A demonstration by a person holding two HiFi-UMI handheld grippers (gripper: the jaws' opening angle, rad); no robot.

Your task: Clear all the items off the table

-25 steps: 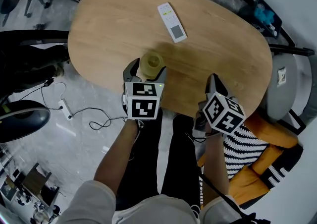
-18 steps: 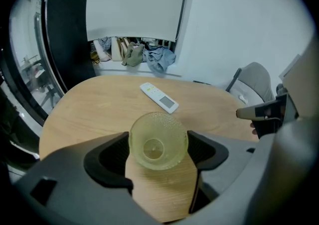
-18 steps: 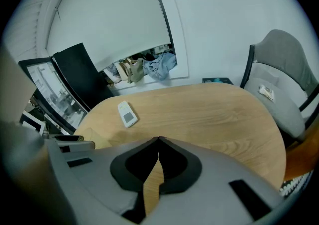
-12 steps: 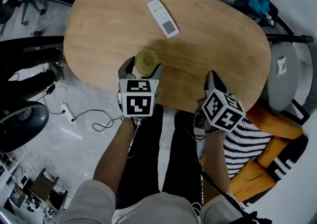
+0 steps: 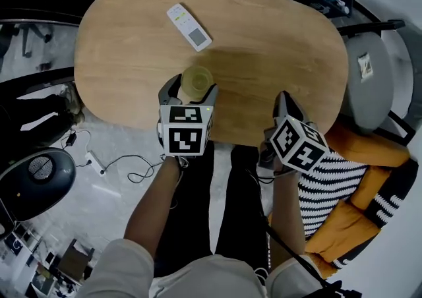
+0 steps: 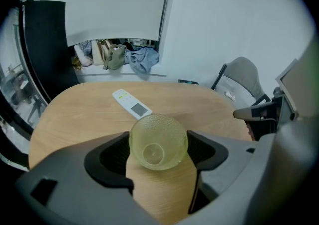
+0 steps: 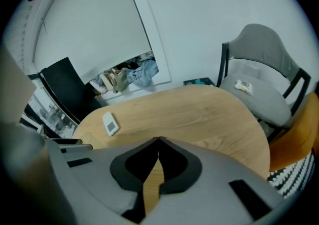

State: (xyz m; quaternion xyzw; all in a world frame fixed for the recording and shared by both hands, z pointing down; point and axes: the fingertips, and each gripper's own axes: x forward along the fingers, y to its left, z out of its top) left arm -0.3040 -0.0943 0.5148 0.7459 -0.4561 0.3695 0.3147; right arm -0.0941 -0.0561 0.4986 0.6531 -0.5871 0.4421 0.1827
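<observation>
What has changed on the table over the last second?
Little. The head camera's view swung, so the table and remote sit further left in frame; neither clearly moved. The left claw stays closed on the yellowish glass cup, and the right claw stays shut near the table's edge.

A cup (image 5: 197, 82) stands on the bench (image 5: 277, 53) near its front edge, between the fingers (image 5: 171, 91) of the left gripper (image 5: 193, 90). A remote (image 5: 188, 26) lies behind it. A chair (image 5: 364, 79) stands right of the bench.

Hand-held gripper (image 7: 157, 142) jaws together, wooden table (image 7: 199, 114), remote (image 7: 109, 123)
</observation>
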